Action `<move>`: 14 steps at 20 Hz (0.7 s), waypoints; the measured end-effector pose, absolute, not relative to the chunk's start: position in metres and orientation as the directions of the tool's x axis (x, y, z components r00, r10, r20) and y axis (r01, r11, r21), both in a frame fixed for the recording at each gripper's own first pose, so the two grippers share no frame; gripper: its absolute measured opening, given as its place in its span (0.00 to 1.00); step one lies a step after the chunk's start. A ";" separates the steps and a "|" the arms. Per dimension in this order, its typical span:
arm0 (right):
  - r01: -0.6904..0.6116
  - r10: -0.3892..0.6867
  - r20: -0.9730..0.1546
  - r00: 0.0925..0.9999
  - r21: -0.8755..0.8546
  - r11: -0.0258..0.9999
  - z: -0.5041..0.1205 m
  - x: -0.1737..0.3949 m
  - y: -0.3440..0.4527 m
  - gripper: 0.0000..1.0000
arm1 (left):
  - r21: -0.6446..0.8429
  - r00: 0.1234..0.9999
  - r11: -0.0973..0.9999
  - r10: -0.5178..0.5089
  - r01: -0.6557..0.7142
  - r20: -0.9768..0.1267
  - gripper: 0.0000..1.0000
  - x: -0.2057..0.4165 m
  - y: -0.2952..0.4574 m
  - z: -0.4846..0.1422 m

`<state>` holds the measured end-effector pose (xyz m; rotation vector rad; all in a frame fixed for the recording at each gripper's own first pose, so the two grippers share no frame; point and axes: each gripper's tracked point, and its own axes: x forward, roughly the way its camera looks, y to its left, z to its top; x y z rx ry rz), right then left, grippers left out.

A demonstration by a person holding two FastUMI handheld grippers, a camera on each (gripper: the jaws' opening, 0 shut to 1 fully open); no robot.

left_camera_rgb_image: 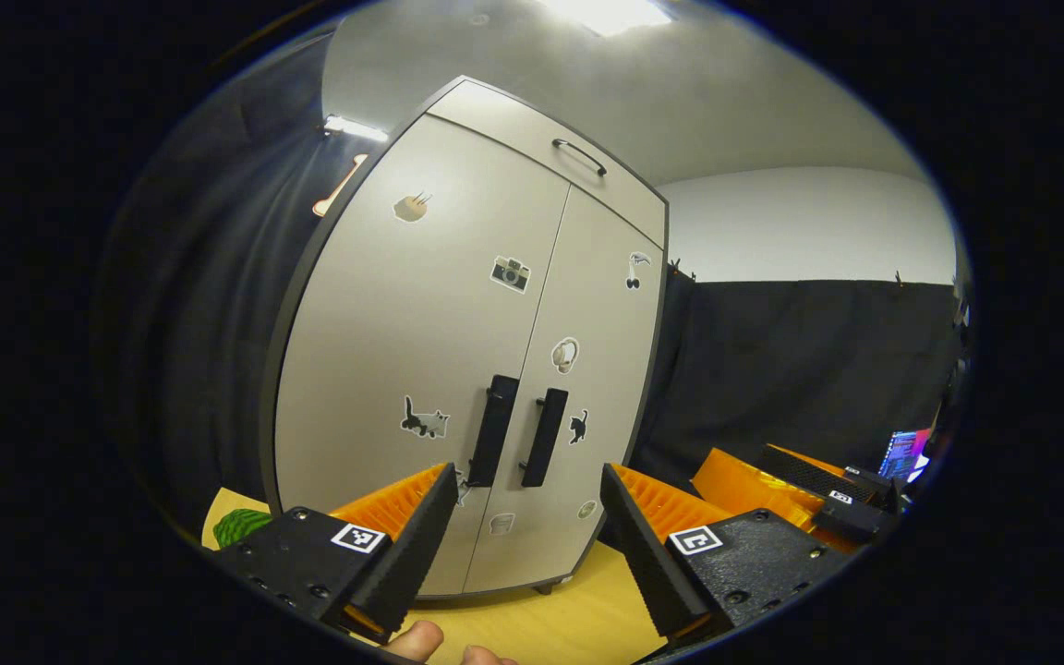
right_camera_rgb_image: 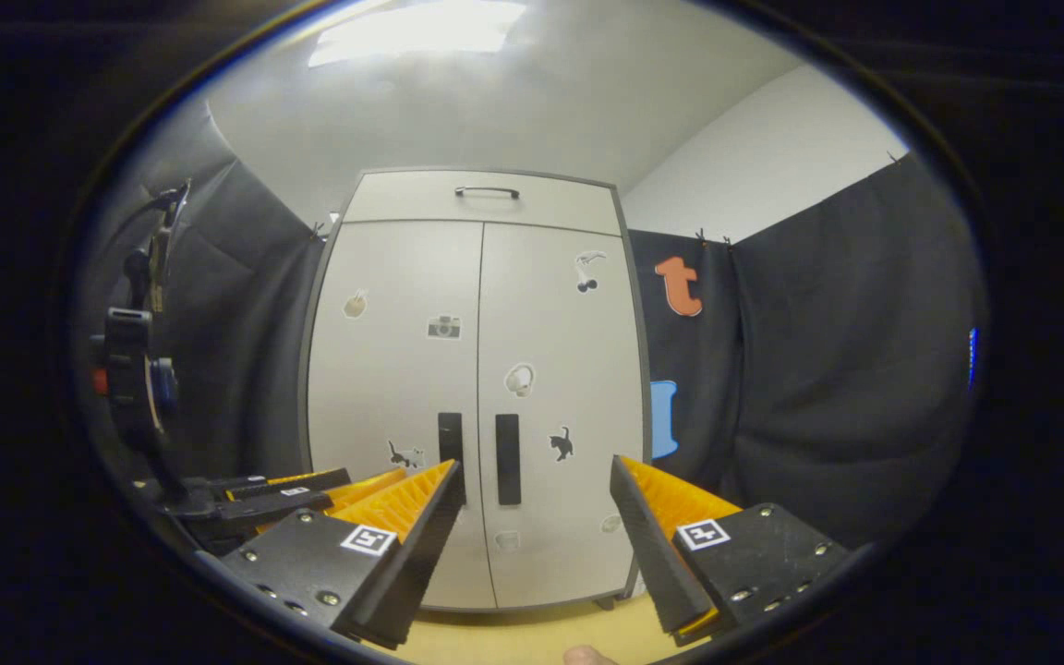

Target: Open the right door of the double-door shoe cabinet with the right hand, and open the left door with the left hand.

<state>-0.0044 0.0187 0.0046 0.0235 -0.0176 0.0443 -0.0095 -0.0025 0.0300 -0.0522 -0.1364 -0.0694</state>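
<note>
A pale grey double-door shoe cabinet point(left_camera_rgb_image: 421, 332) point(right_camera_rgb_image: 477, 369) stands upright with both doors closed. Each door carries a black vertical handle near the centre seam: left handle point(left_camera_rgb_image: 493, 430) point(right_camera_rgb_image: 450, 443), right handle point(left_camera_rgb_image: 544, 437) point(right_camera_rgb_image: 507, 458). Small stickers dot both doors. My left gripper point(left_camera_rgb_image: 525, 494) is open, a short way in front of the handles, touching nothing. My right gripper point(right_camera_rgb_image: 537, 485) is open too, farther back and facing the seam. In the left gripper view the right gripper point(left_camera_rgb_image: 841, 499) shows low on the right; in the right gripper view the left gripper point(right_camera_rgb_image: 255, 494) shows low on the left.
The cabinet stands on a light wooden surface point(left_camera_rgb_image: 578, 610). A top drawer with a curved handle point(left_camera_rgb_image: 580, 157) sits above the doors. A green round thing point(left_camera_rgb_image: 241, 526) lies left of the cabinet base. Black cloth walls flank it. A lit screen point(left_camera_rgb_image: 901, 453) glows far right.
</note>
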 end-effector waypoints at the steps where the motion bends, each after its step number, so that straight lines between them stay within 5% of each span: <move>1: -0.046 0.046 0.019 0.999 0.024 0.999 0.004 -0.005 0.020 0.94 | -0.038 0.988 0.997 -0.060 0.066 0.146 0.96 -0.010 -0.002 0.032; 14: 0.006 -0.007 0.025 1.000 0.054 0.999 0.005 -0.007 0.010 0.92 | 0.014 0.979 0.999 -0.046 0.045 0.200 0.95 -0.009 -0.006 0.044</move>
